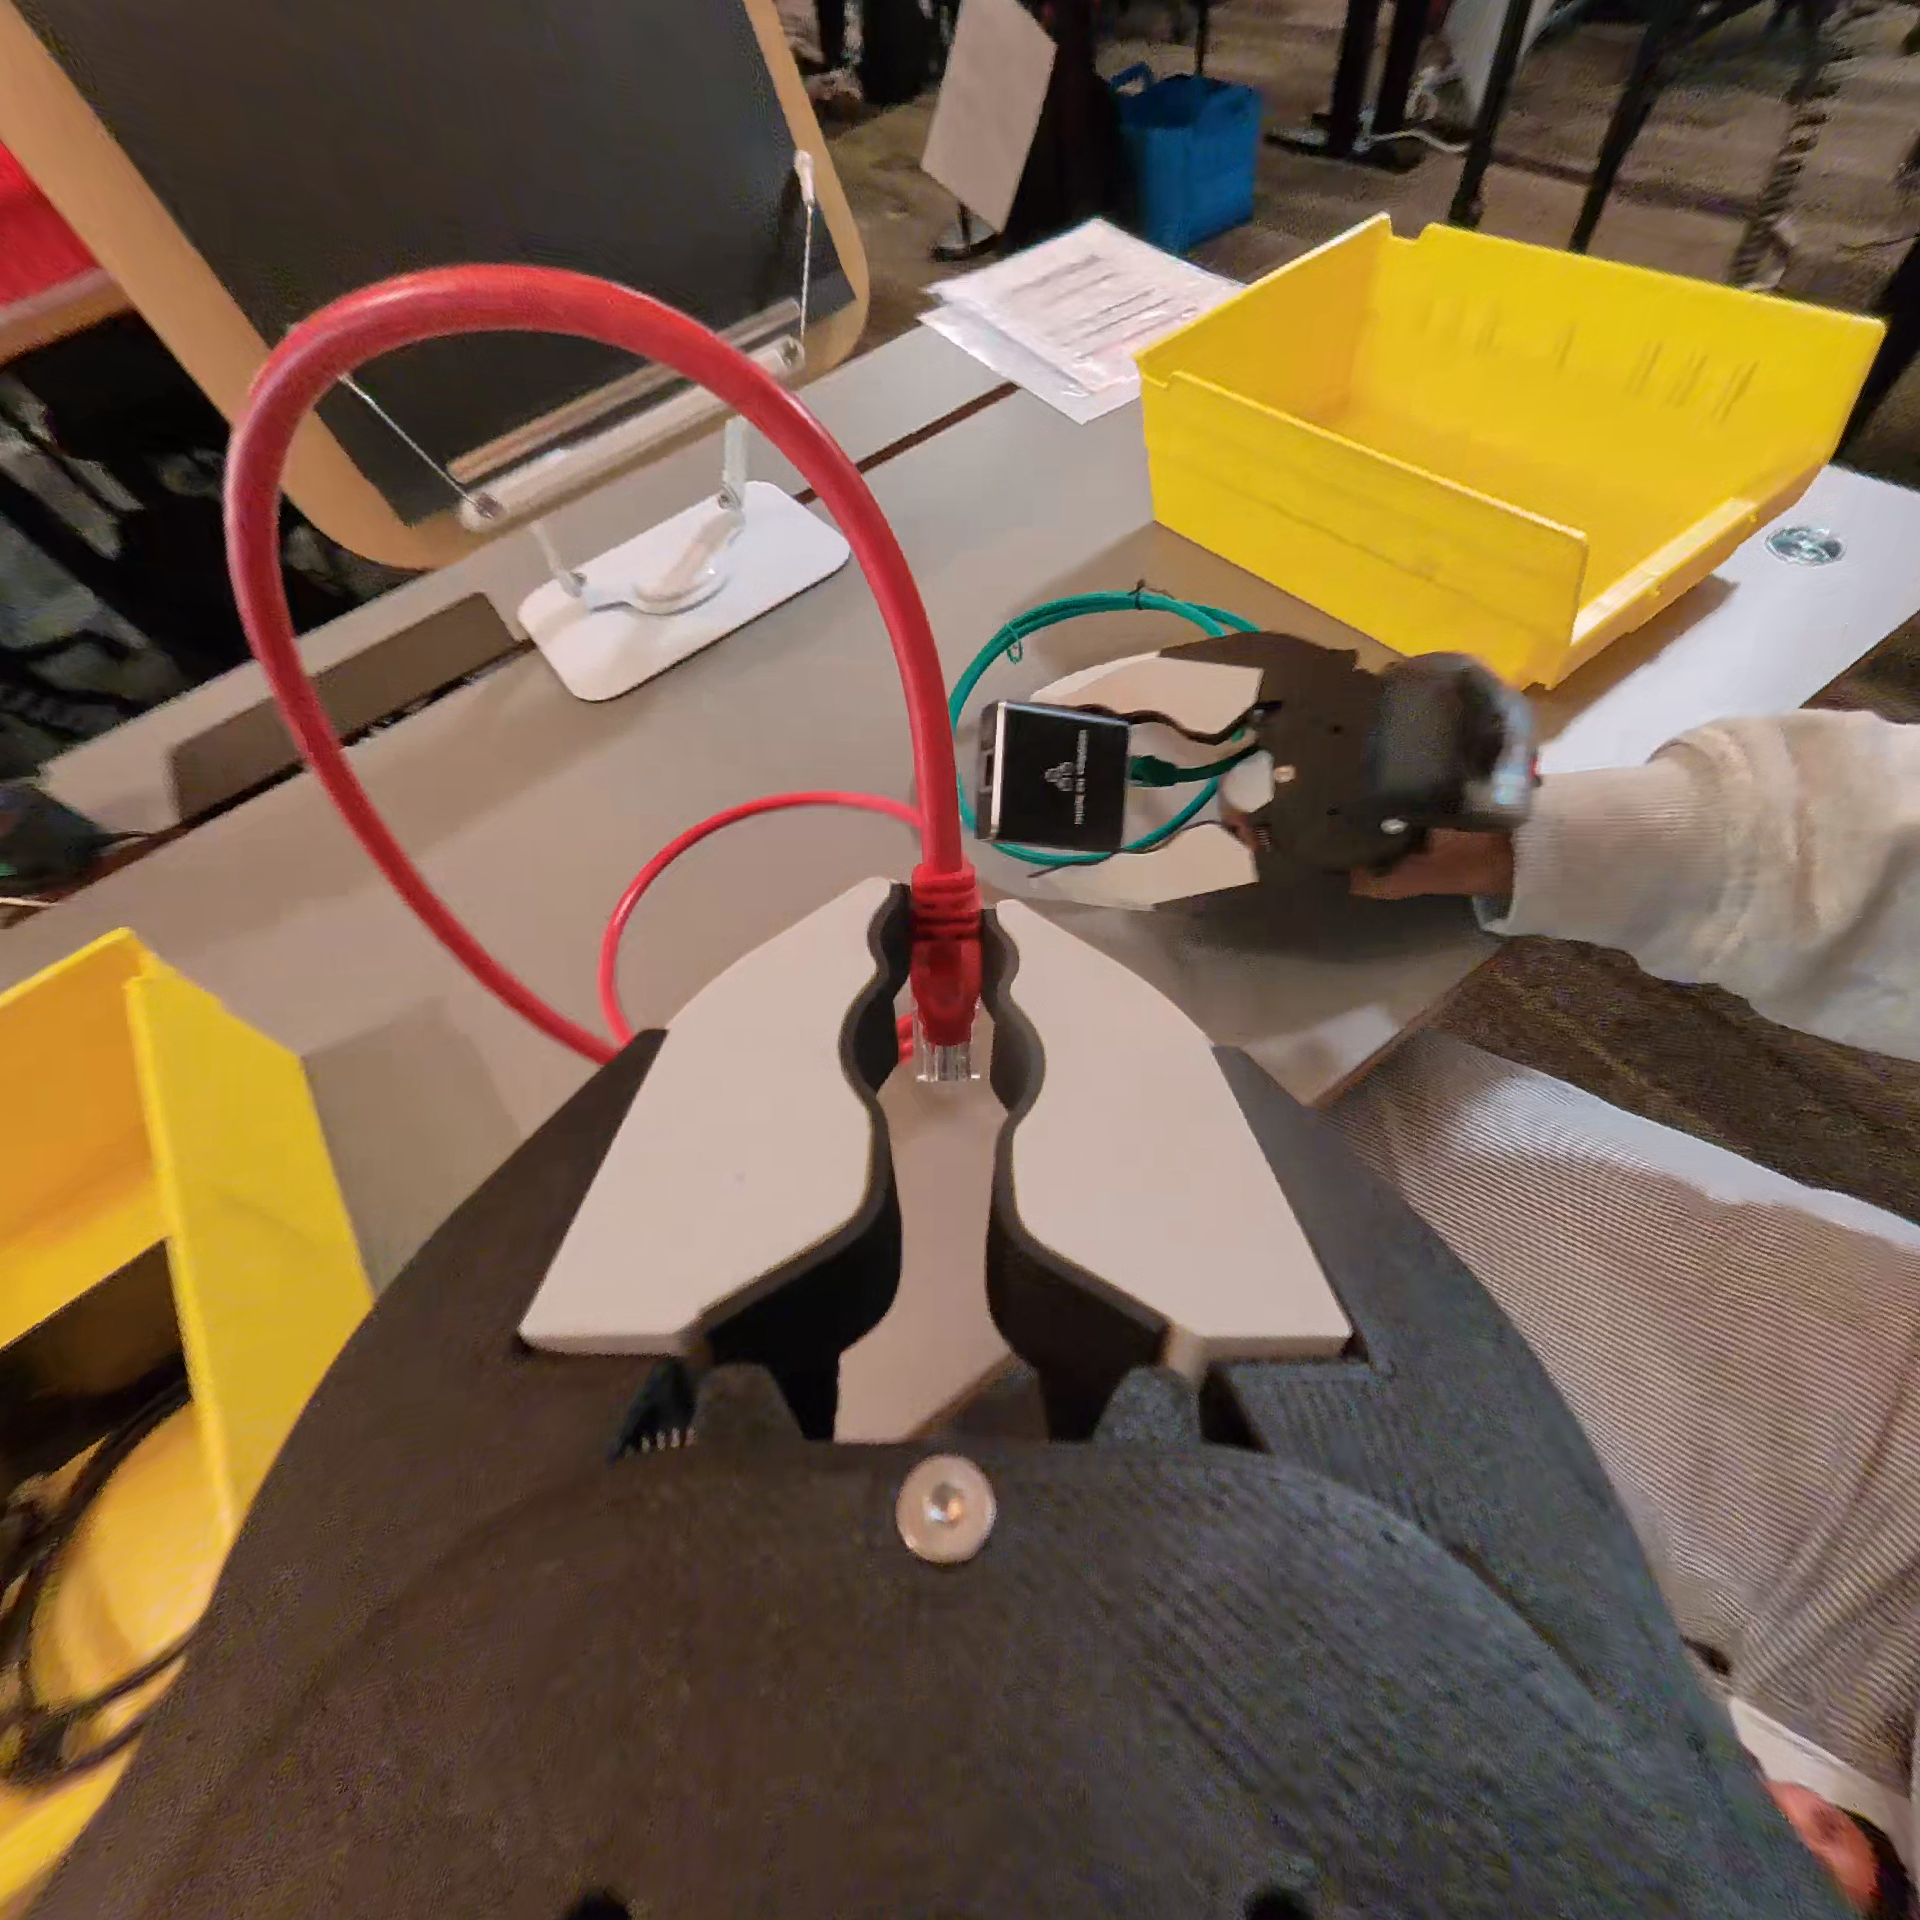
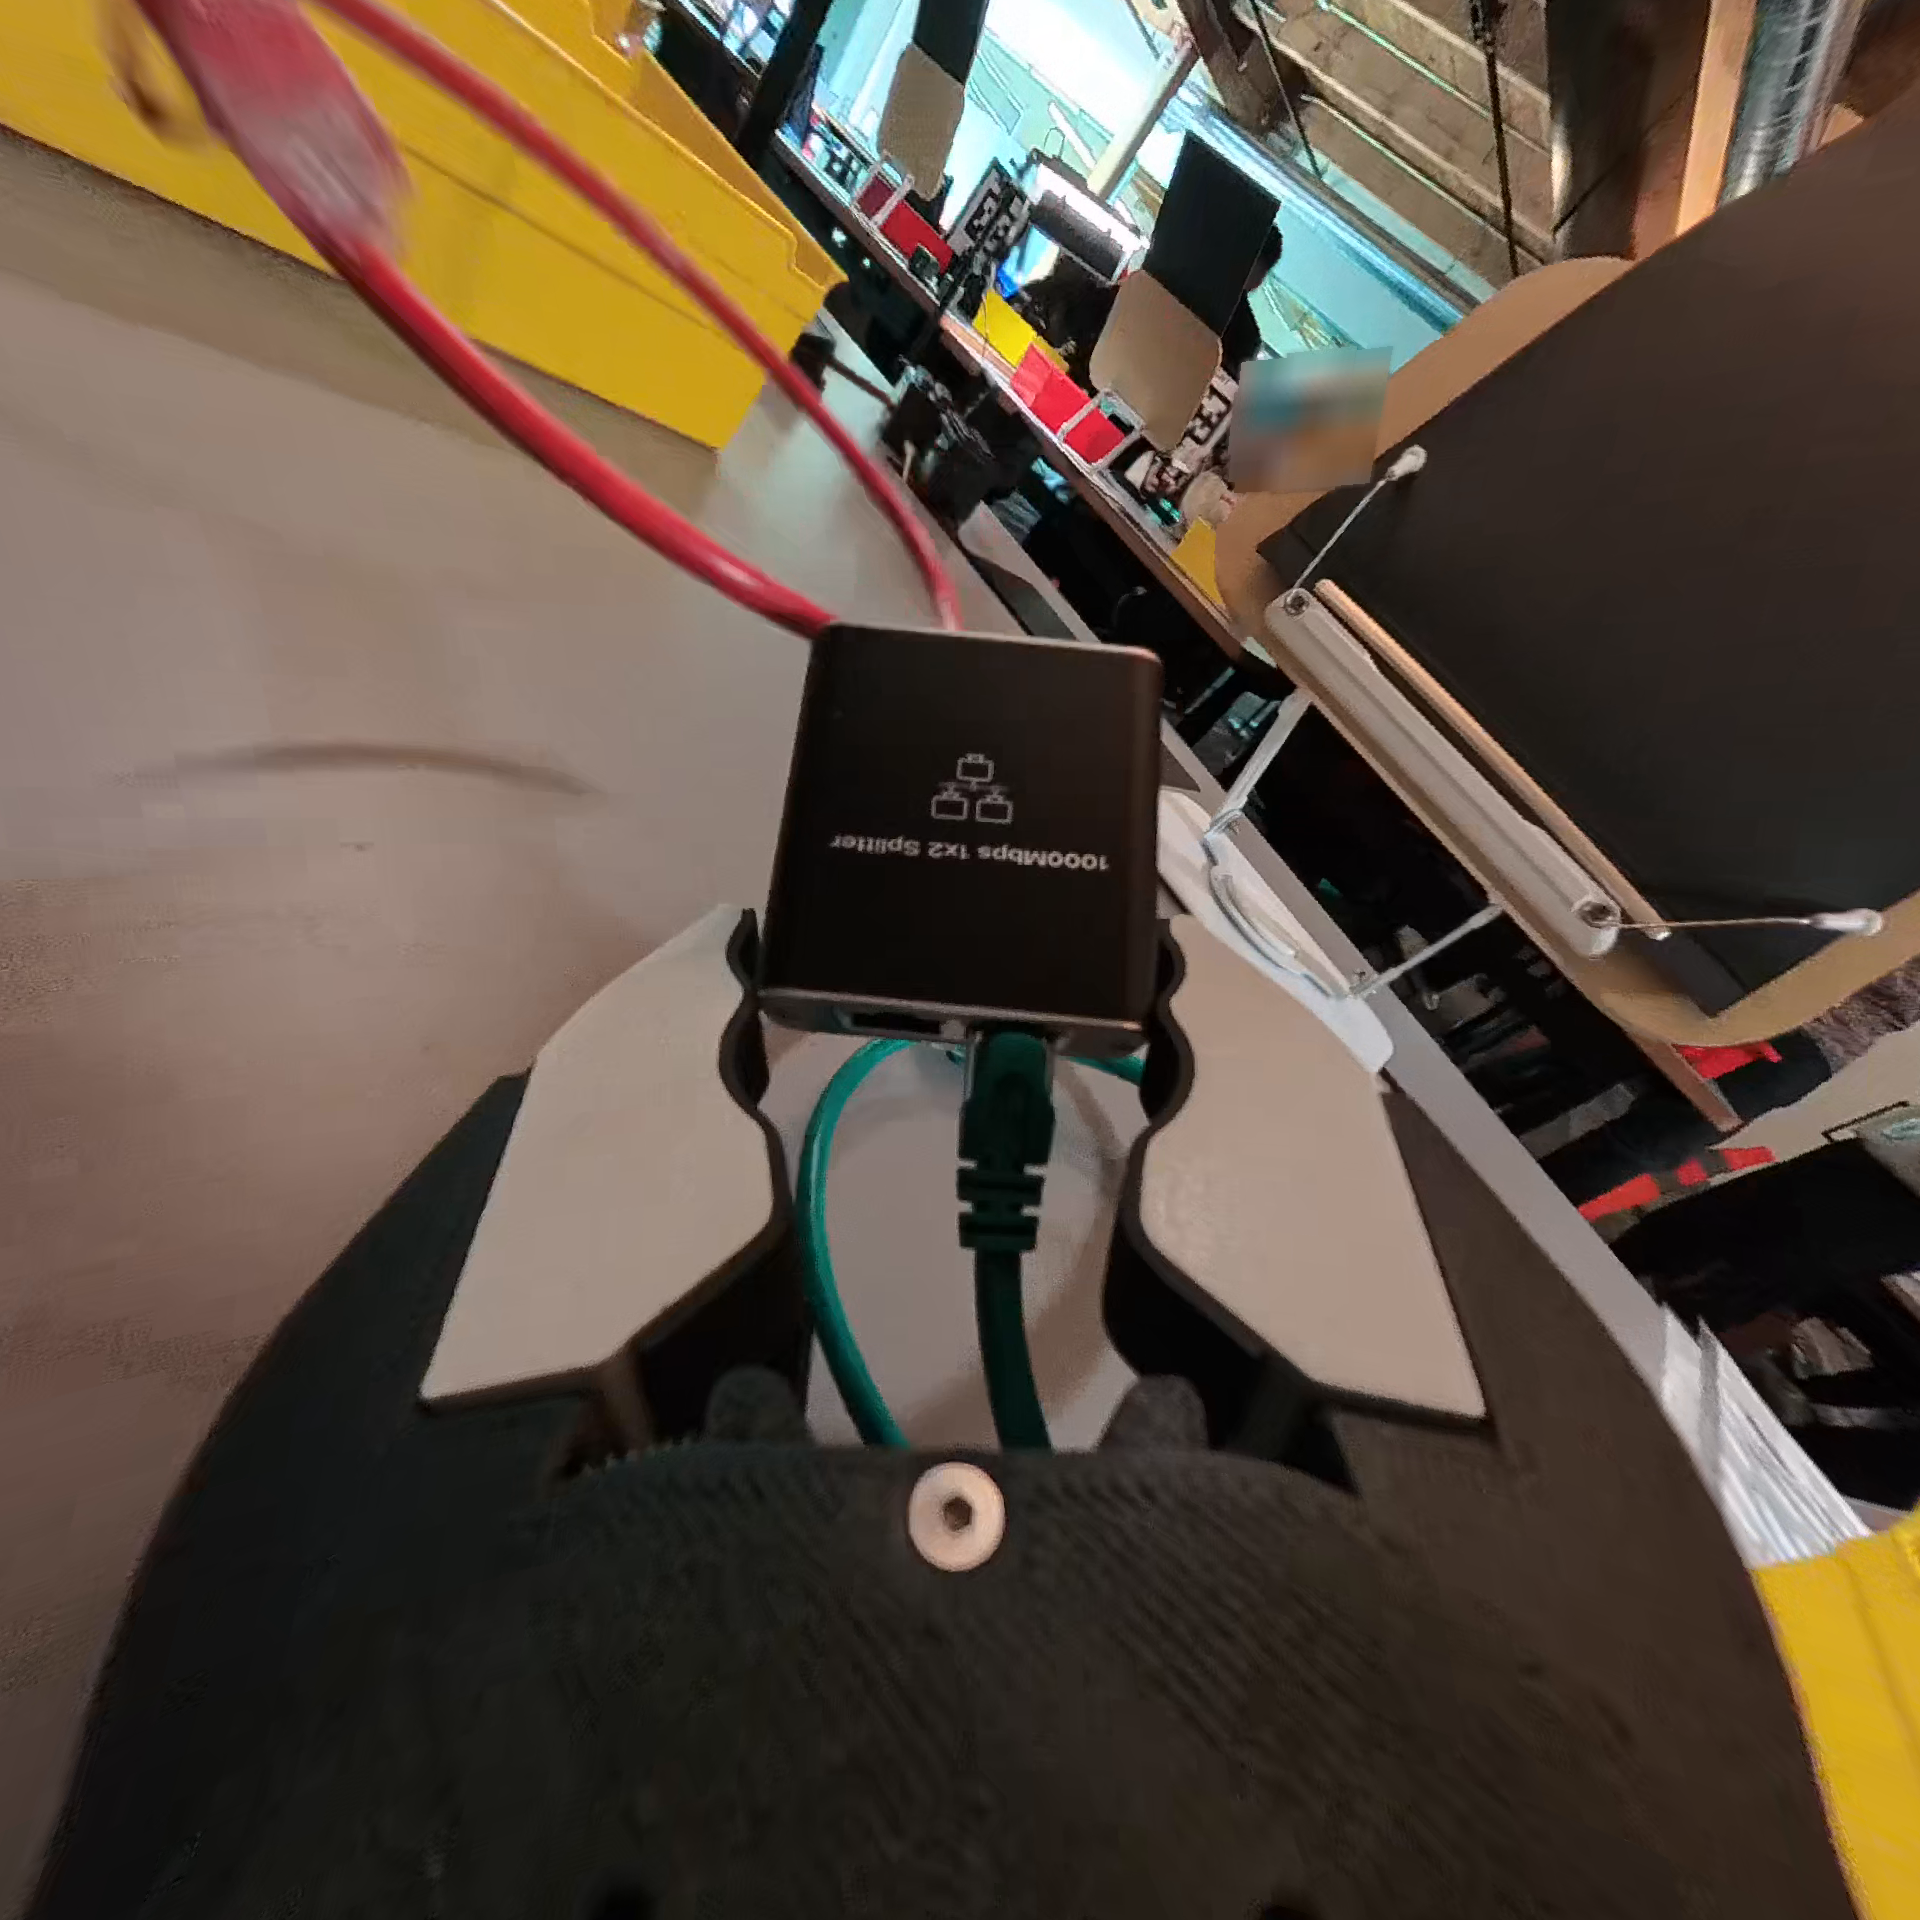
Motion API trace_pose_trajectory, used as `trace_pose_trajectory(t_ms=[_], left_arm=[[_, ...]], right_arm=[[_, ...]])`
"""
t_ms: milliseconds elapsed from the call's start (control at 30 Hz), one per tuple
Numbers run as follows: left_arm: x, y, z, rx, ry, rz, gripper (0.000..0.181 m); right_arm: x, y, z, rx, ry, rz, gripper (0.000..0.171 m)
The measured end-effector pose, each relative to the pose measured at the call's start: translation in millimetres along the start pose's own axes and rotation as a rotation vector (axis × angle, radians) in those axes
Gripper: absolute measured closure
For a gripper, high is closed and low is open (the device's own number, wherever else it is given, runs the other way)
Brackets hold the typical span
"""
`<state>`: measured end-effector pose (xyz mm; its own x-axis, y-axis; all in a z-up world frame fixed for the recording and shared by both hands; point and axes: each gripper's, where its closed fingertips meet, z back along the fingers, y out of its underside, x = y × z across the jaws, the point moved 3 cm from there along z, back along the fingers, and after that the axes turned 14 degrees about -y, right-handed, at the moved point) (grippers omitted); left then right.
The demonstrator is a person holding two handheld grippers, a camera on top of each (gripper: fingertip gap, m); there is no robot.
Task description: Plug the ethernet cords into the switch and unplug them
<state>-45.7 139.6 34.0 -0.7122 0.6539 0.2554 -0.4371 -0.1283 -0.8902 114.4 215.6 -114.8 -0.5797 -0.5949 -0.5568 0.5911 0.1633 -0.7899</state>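
Observation:
My left gripper (image 1: 943,920) is shut on the red ethernet cord's plug (image 1: 945,997), with the clear tip pointing back at the camera. The red cord (image 1: 582,301) loops high above the table. My right gripper (image 2: 956,940) is shut on the small black switch (image 2: 966,821), held by its sides just above the table. A green cord's plug (image 2: 1003,1132) sits in the switch's right near port; the left near port is empty. The red cord (image 2: 665,520) runs behind the switch, its end hidden there. In the left wrist view the switch (image 1: 1044,774) lies to the right, in the right gripper (image 1: 1081,779).
A yellow bin (image 1: 1455,436) stands at the back right, and another yellow bin (image 1: 135,1122) at the near left. A dark board on a white stand (image 1: 686,592) is at the back left, with papers (image 1: 1070,301) beside it. A sleeve (image 1: 1714,831) reaches in from the right. The grey table (image 1: 582,831) ends near the right.

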Motion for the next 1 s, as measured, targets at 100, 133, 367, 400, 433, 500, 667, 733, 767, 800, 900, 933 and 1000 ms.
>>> trace_pose_trajectory(t_ms=[100,133,367,400,433,500,667,733,767,800,900,933,1000], left_arm=[[23.2,13.9,-46.2,0.006,0.115,0.050,0.168],[29.0,18.7,-61.0,0.013,0.166,0.058,0.168],[57.0,57.3,-135.7,0.133,0.393,0.060,0.168],[57.9,60.0,-140.7,0.143,0.407,0.057,0.168],[57.7,61.9,-144.0,0.155,0.420,0.049,0.168],[52.6,64.8,-147.0,0.188,0.450,0.033,0.168],[20.9,75.2,-145.7,0.269,0.490,-0.016,0.168],[7.5,77.4,-141.7,0.265,0.479,-0.020,0.168],[1.1,78.1,-139.4,0.260,0.479,-0.004,0.168],[-4.8,79.2,-137.4,0.250,0.479,0.016,0.168],[-15.0,86.7,-134.0,0.209,0.457,0.075,0.168],[-16.5,89.5,-132.6,0.179,0.440,0.094,0.168],[-21.2,96.0,-127.9,0.155,0.440,0.140,0.169]], right_arm=[[-2.9,-0.7,3.1,-0.023,0.005,-0.020,0.100],[-4.5,0.2,2.4,-0.016,0.007,-0.033,0.099],[-19.8,9.8,-9.9,0.023,0.003,-0.084,0.100],[-23.2,12.2,-13.5,0.036,0.008,-0.086,0.100],[-27.1,14.8,-15.9,0.051,0.020,-0.097,0.100],[-33.4,17.4,-15.5,0.057,0.048,-0.136,0.100],[-35.0,15.4,-12.2,0.033,0.075,-0.127,0.100],[-33.6,14.7,-12.0,0.038,0.100,-0.083,0.100],[-32.5,14.0,-11.5,0.038,0.113,-0.057,0.100],[-32.5,14.5,-11.0,0.047,0.132,-0.030,0.100],[-37.7,21.2,-10.1,0.097,0.190,0.014,0.100],[-39.8,22.1,-9.4,0.098,0.199,0.003,0.099],[-42.7,21.4,-6.9,0.076,0.202,-0.025,0.099]])
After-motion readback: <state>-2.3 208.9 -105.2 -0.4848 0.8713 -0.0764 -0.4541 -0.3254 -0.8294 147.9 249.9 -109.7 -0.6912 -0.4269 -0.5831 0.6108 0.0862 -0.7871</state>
